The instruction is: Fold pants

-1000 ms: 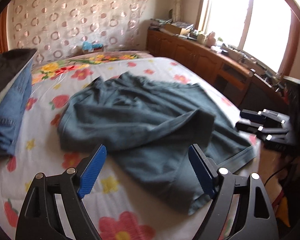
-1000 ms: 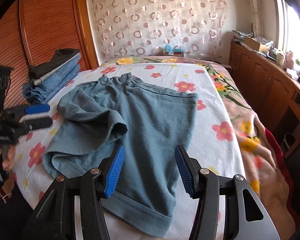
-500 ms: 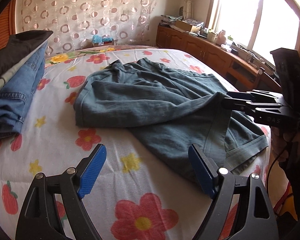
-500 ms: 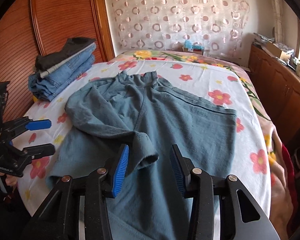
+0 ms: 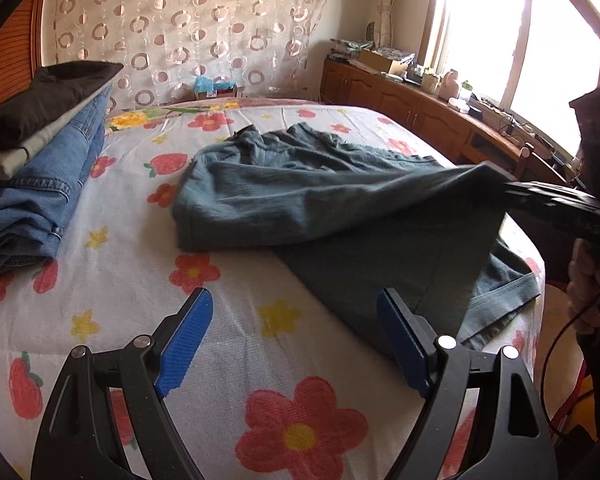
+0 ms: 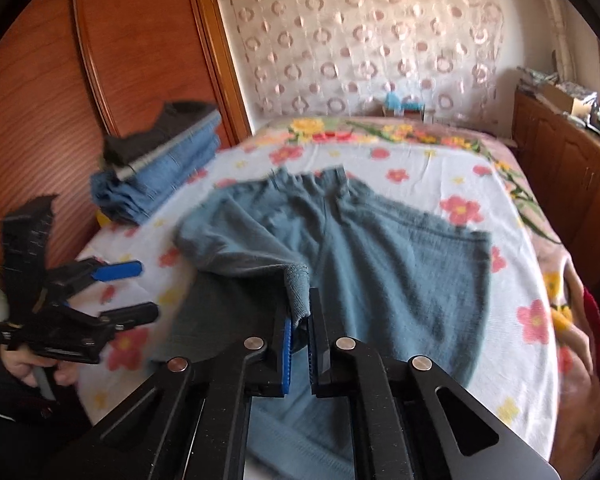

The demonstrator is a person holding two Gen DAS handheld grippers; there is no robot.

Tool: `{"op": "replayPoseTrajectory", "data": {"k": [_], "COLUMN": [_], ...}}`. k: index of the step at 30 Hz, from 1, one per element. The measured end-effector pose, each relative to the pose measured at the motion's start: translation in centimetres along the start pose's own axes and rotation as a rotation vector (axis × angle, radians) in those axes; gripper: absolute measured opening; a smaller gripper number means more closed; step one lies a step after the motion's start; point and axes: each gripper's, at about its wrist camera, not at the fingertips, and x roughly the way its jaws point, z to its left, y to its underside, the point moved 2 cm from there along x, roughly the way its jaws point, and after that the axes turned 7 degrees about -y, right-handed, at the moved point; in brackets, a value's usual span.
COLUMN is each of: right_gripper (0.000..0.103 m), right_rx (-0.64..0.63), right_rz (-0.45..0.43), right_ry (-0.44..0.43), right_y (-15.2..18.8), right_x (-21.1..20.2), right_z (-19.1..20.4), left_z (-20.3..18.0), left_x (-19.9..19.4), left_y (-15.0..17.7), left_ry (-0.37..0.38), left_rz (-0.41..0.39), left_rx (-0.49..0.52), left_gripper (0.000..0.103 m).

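Grey-blue pants (image 5: 300, 196) lie spread on the flowered bed, waistband toward the far end. My right gripper (image 6: 299, 322) is shut on the hem of the folded-over leg (image 6: 296, 284) and holds it lifted above the rest of the pants (image 6: 400, 264). In the left wrist view the right gripper (image 5: 508, 188) pinches that leg's corner at the right. My left gripper (image 5: 296, 340) is open and empty, low over the sheet in front of the pants; it also shows in the right wrist view (image 6: 128, 292) at the left.
A stack of folded jeans and dark clothes (image 5: 40, 160) sits on the bed's left side by the wooden wardrobe (image 6: 120, 60). A wooden cabinet with clutter (image 5: 440, 112) runs under the window at the right. The flowered sheet (image 5: 180, 320) lies under everything.
My right gripper has closed on the folded leg's hem and lifted it. My left gripper has stayed open and drawn back toward the bed's near edge.
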Motion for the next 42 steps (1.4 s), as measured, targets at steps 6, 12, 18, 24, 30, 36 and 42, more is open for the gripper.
{"op": "replayPoseTrajectory", "data": {"k": [6, 12, 18, 24, 30, 36, 42], "right_gripper": [0.006, 0.006, 0.006, 0.006, 0.006, 0.006, 0.006], "right_rx": [0.005, 0.026, 0.058, 0.113, 0.172, 0.204, 0.212], "right_rz": [-0.071, -0.077, -0.067, -0.047, 0.001, 0.043, 0.045], "right_ry": [0.038, 0.081, 0.108, 0.126, 0.137, 0.139, 0.137], "right_y": [0.9, 2.9, 4.3, 5.6, 7.3, 7.8, 7.7], "right_x": [-3.6, -4.9, -6.4, -7.6, -7.0, -6.2, -6.9], "right_z": [0.7, 0.6, 1.2, 0.0, -1.6, -2.1, -2.5], "left_z": [-0.8, -1.7, -2.3, -2.8, -3.6, -4.4, -4.5], "left_x": [-1.1, -1.7, -2.3, -2.5, -2.4, -1.7, -1.5], "left_y": [-0.6, -1.0, -1.2, -1.6, -1.5, -1.2, -1.3], "left_ry": [0.016, 0.026, 0.008, 0.01, 0.032, 0.046, 0.054], "left_rz": [-0.03, -0.054, -0.115, -0.132, -0.116, -0.09, -0.088], "left_rx": [0.009, 0.031, 0.046, 0.064, 0.077, 0.1, 0.086], "left_gripper": [0.085, 0.085, 0.085, 0.085, 0.085, 0.085, 0.085]}}
